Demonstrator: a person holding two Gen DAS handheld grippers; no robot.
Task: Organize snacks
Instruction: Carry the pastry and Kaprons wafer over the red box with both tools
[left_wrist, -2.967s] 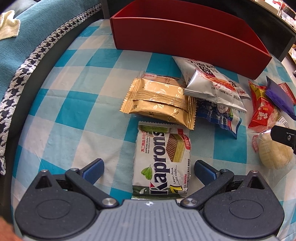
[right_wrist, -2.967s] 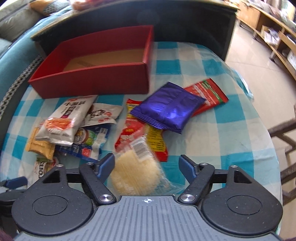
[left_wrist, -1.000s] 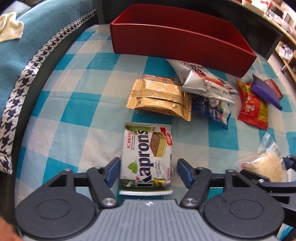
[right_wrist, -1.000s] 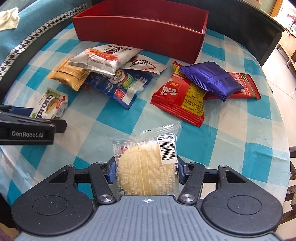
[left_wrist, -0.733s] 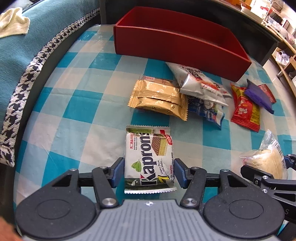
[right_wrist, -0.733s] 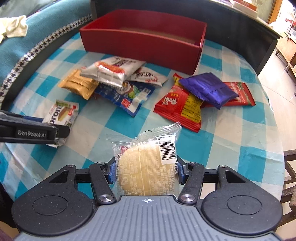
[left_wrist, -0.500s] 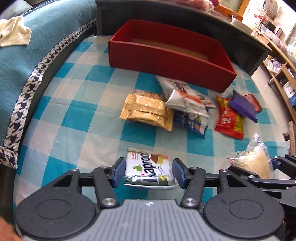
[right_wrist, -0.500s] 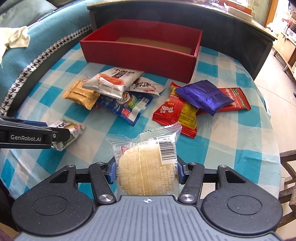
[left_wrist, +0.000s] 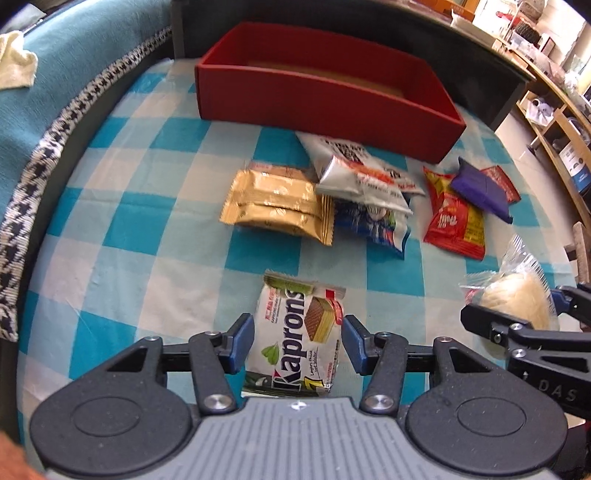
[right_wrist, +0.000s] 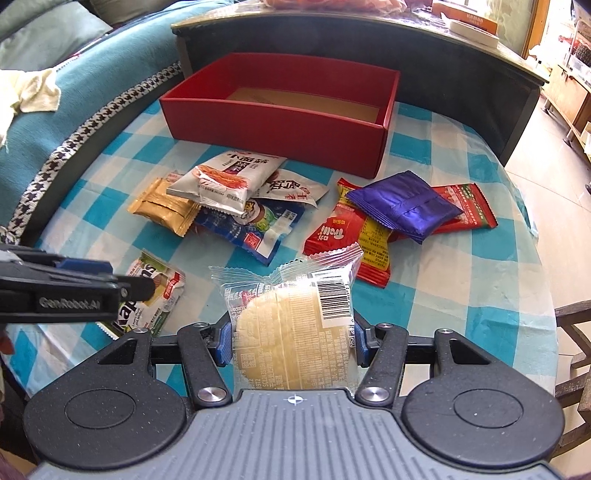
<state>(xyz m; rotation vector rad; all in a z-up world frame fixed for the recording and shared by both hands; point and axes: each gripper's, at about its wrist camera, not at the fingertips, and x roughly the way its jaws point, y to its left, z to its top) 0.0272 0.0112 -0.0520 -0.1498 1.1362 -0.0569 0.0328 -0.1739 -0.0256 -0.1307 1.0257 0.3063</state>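
My left gripper (left_wrist: 298, 341) points down at the checked tablecloth. A white and green Kaprons wafer packet (left_wrist: 299, 332) lies flat between its blue pads. The jaws are opening, and the pads stand just beside the packet's edges without pressing on it. My right gripper (right_wrist: 293, 343) is shut on a clear-wrapped pale round pastry (right_wrist: 295, 332) and holds it above the table. That pastry (left_wrist: 513, 299) also shows at the right edge of the left wrist view. The open red box (right_wrist: 280, 122) stands at the back of the table with only its brown floor showing.
Between the grippers and the box lie a gold packet (left_wrist: 273, 203), a silver bag (right_wrist: 221, 181) on a blue one (right_wrist: 255, 225), a red packet (right_wrist: 351, 240) and a purple pouch (right_wrist: 402, 206). A teal sofa with a houndstooth band (left_wrist: 40, 147) borders the left. The floor drops off at the right.
Half a second ago the left jaws squeezed the Kaprons packet and it buckled and tipped up; now they stand wider and it lies flat. The right gripper has risen with the pastry.
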